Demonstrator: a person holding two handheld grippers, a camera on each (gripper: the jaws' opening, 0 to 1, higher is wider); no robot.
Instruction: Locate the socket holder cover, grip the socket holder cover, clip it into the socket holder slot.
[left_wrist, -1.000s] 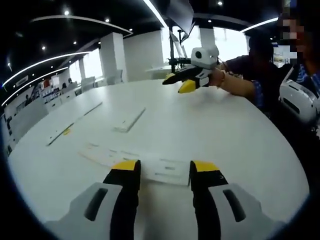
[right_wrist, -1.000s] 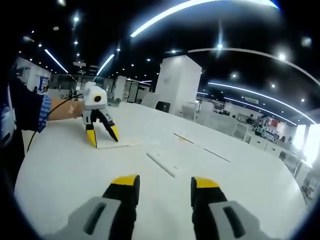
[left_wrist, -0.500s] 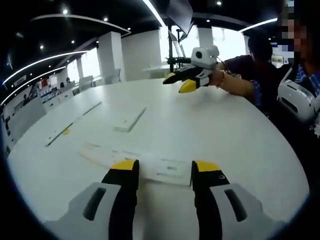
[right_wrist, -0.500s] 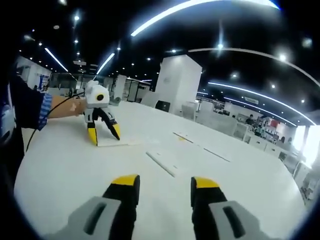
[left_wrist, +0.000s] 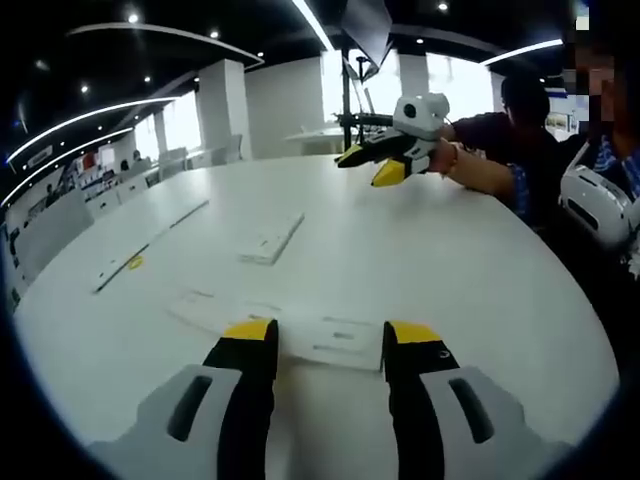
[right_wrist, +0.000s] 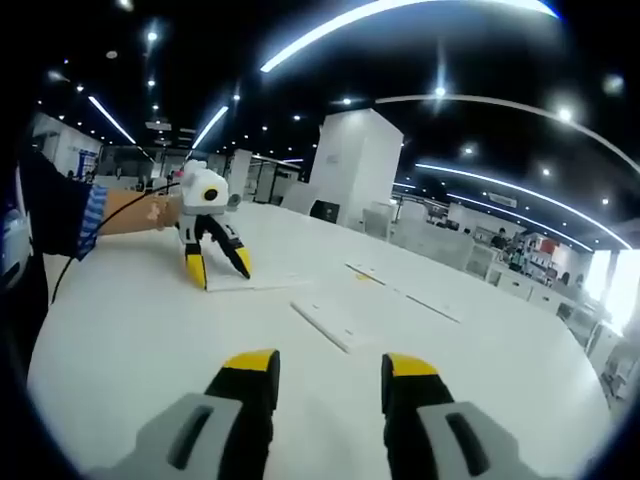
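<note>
A flat white plastic piece (left_wrist: 300, 328) lies on the round white table (left_wrist: 480, 280) just beyond my left gripper (left_wrist: 330, 338), which is open and empty. A shorter white strip (left_wrist: 272, 240) lies farther out. In the right gripper view, the left gripper (right_wrist: 220, 270) stands open, tips down, over the same flat piece (right_wrist: 255, 284), and the shorter strip (right_wrist: 335, 325) lies ahead of my right gripper (right_wrist: 328, 365), open and empty above the table. The right gripper (left_wrist: 385, 158) also hangs open above the far side, held in a hand.
Long thin white strips (left_wrist: 150, 238) lie near the table's left edge, also seen as strips (right_wrist: 400, 292) farther out. A person's sleeve and arm (left_wrist: 500, 160) reach in from the right. Desks, pillars and ceiling lights fill the room behind.
In the right gripper view the left gripper has shifted to the right, over the flat piece's near end. Both grippers stay open. The strips on the table have not moved.
</note>
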